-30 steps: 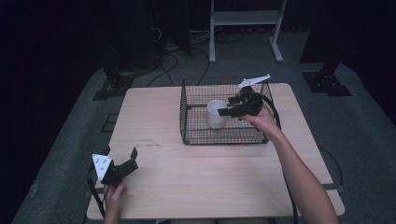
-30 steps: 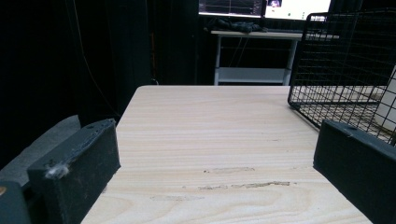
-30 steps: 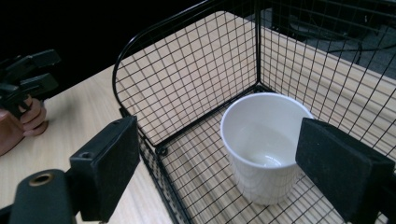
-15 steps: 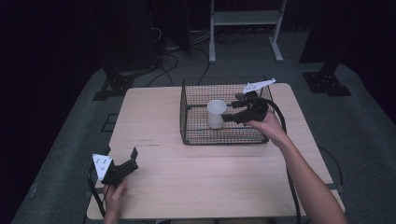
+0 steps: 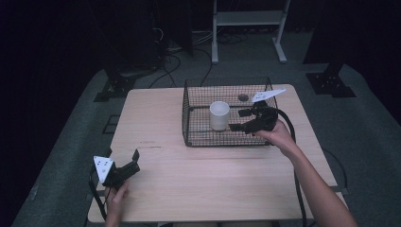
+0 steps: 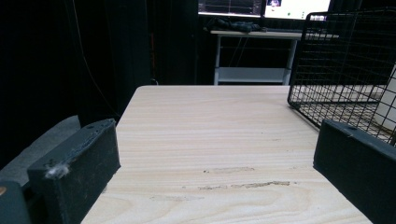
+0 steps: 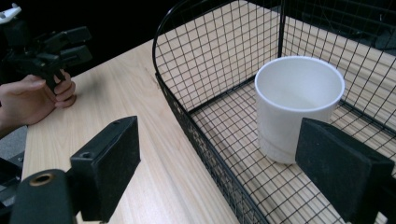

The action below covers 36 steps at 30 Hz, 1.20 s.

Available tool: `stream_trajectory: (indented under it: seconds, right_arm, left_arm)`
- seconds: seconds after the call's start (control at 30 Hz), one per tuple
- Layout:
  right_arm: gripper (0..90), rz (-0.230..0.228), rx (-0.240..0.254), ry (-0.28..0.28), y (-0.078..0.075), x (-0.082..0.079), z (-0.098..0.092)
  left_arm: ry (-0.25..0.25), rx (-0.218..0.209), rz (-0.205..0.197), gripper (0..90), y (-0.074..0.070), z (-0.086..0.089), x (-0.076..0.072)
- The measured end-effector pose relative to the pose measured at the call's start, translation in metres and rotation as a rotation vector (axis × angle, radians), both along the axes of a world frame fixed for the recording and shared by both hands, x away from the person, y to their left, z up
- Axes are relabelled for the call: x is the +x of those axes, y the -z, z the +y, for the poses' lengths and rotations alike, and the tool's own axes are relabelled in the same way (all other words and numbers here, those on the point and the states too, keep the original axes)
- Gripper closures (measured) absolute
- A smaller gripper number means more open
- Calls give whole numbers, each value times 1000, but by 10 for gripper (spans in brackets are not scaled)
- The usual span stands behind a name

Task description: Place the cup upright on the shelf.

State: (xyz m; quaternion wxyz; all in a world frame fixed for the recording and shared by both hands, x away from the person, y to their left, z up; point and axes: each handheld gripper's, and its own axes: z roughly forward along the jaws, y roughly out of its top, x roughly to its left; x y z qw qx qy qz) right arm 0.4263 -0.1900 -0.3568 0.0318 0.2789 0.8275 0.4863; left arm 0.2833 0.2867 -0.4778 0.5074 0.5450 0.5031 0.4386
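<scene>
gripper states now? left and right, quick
Left gripper: open, empty, low over the table.
Right gripper: open, empty, beside the white cup in the wire basket.

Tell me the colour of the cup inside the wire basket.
White; the cup shows best in the right gripper view.

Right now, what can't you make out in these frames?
- White cup, left gripper view: cut off by the right edge and screened by the wire basket.
- Cup's inner bottom, right gripper view: washed out, contents unreadable.
- Dark round spot in the basket, high view: too small to identify.
- Monitors, left gripper view: cropped at top, blurred.
</scene>
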Motion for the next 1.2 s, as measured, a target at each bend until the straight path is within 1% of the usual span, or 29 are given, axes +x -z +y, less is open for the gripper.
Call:
stream_trajectory:
  seconds: [0.03,0.23,0.3,0.37,0.57,0.77,0.83,0.9,1.07,1.2]
  right_arm:
    - [132,-1,11,-3,1,-2,-1]
    - [132,1,-3,-7,5,-9,-5]
    - [132,-5,3,-5,6,-12,-7]
    - [132,-2,5,-3,7,-15,-9]
    - [132,-11,0,0,12,-24,-15]
    - [132,-8,12,3,19,-34,-21]
    - [132,-20,7,7,21,-39,-24]
    - [132,-16,16,6,23,-43,-26]
    - [132,-17,3,9,26,-50,-30]
    - [132,-16,12,18,29,-53,-35]
  left_arm:
    - [1,1,0,0,0,0,0]
    - [1,5,-1,0,0,0,0]
    - [2,5,-1,0,0,-1,0]
    - [2,5,-2,0,0,-1,0]
    - [1,6,-1,0,0,-1,0]
    - [1,6,-1,0,0,-1,0]
    - [1,6,-1,0,0,-1,0]
    - [2,10,0,0,0,-1,0]
    - [2,10,0,0,0,-1,0]
    - [2,11,0,0,0,-1,0]
